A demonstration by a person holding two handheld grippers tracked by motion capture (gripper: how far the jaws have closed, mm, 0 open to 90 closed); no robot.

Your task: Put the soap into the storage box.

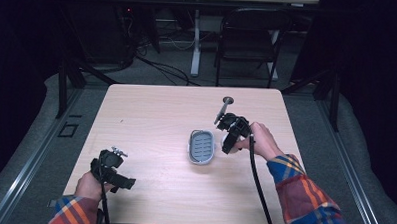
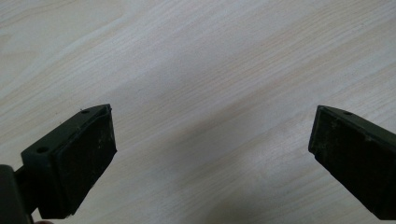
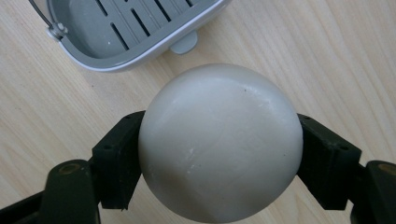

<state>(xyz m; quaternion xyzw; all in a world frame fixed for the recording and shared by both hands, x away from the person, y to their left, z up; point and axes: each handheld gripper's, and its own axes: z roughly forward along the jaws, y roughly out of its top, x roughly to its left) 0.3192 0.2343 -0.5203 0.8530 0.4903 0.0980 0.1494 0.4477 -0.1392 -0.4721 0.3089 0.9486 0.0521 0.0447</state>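
So we've got the round white soap (image 3: 219, 142) clamped between our right fingers (image 3: 312, 149), and the grey soap dish (image 1: 201, 146) sits just left of them on the worktop (image 1: 151, 120), long axis running away from us. Left fingers (image 2: 91, 158) spread wide, holding nothing.

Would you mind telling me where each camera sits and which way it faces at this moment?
High view: fixed above the person's side, looking forward and down on the table; shows both forearms, the left gripper and the right gripper beside the soap dish.
Left gripper view: rides the left gripper, looking down at bare tabletop between its open jaws.
Right gripper view: rides the right gripper, its jaws clamped on a round white soap, the soap dish just beyond.
Shared: the high and right gripper views both show the soap dish.
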